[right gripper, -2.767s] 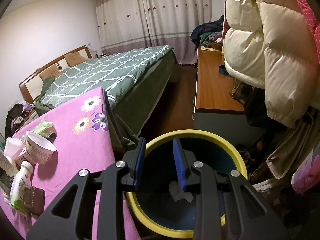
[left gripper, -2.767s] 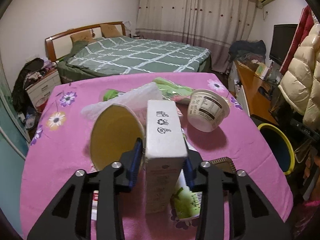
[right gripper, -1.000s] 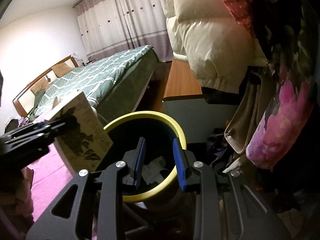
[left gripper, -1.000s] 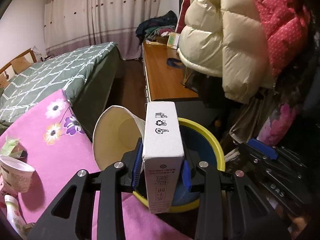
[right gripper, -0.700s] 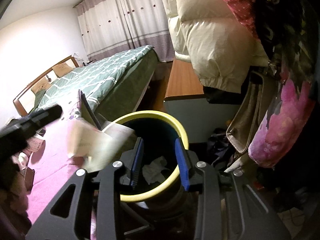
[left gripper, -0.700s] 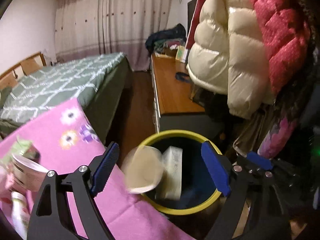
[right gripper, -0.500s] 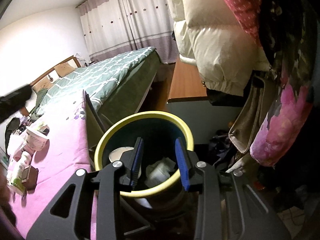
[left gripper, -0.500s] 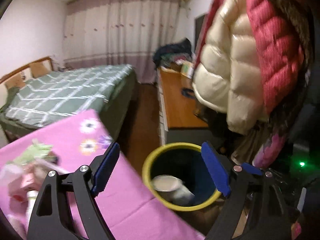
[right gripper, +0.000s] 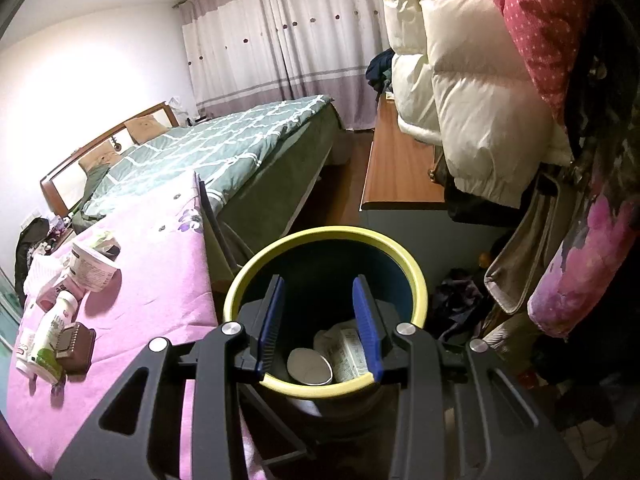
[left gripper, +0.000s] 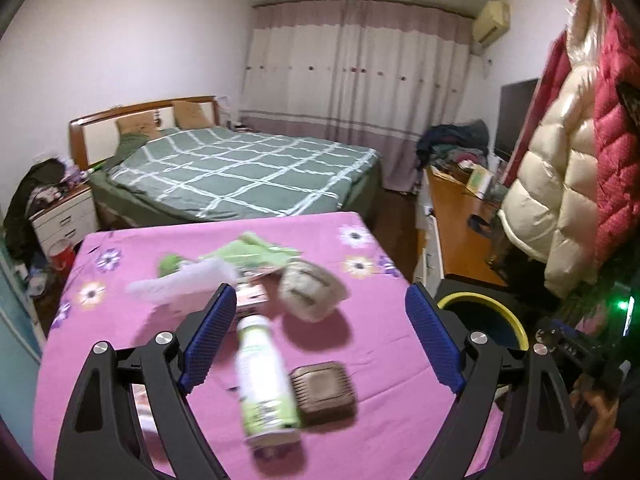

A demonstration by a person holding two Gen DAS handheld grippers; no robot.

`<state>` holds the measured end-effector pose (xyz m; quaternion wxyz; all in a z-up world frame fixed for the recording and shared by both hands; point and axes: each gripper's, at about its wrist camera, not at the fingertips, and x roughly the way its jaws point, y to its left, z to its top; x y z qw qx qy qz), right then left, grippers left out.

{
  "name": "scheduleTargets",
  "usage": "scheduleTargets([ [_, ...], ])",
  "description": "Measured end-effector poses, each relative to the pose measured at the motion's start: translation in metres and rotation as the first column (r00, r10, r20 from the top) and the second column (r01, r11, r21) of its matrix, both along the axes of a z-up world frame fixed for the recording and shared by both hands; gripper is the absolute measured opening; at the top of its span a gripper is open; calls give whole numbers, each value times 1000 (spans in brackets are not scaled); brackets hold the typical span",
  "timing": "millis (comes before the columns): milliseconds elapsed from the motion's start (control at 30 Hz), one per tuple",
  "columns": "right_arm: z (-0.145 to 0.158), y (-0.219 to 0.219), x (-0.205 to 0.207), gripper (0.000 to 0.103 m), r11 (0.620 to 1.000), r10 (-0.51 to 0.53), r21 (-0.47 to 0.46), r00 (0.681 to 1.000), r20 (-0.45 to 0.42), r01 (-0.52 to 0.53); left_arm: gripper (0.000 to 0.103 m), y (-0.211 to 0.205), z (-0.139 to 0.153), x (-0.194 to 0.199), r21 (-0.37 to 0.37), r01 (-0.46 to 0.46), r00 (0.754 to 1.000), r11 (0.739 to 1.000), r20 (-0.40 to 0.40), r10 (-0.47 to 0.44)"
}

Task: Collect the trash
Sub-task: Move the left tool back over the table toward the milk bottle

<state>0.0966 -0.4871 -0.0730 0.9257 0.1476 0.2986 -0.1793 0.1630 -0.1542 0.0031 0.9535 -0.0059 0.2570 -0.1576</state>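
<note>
Carton and cup dropped — my left gripper [left gripper: 316, 344] swings back to the table [left gripper: 384, 344].

Its jaws have just been opening and now stand wide apart with nothing between them. The carton [right gripper: 352, 350] and paper cup [right gripper: 310, 368] lie inside the yellow-rimmed bin [right gripper: 400, 252]. Beside the bin, the table holds more trash — bottle [left gripper: 264, 376], tub [left gripper: 312, 290], brown box [left gripper: 324, 392]. My right gripper [right gripper: 319, 326] hovers over the bin, fingers partly apart, empty.

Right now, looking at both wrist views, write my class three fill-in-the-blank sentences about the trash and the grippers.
1. The trash bin has a ____ rim.
2. The paper cup and the carton lie inside the ____.
3. The left gripper, wide open, hovers over a green and white ____ lying on the pink tablecloth.

Missing words: yellow; bin; bottle
</note>
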Motion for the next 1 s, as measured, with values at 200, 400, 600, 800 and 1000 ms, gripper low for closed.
scheduleTargets([
  [200,-2,16,14,35,999,46,-14,999,-24,-46,85,58,-6,-10,-14,-108,994,994,-13,108],
  [400,-3,32,28,35,996,85,-21,996,-40,-86,85,107,-13,-19,-20,-216,976,976,-18,216],
  [600,-4,48,38,35,992,117,-36,992,-53,-119,85,140,-22,-21,-32,-271,962,962,-41,270],
  [800,-1,53,40,35,993,109,-47,993,-48,-111,85,135,-26,-18,-30,-255,966,966,-54,253],
  [1000,-1,33,38,35,997,62,-46,997,-46,-64,85,118,-23,-3,-18,-226,973,974,-54,225],
])
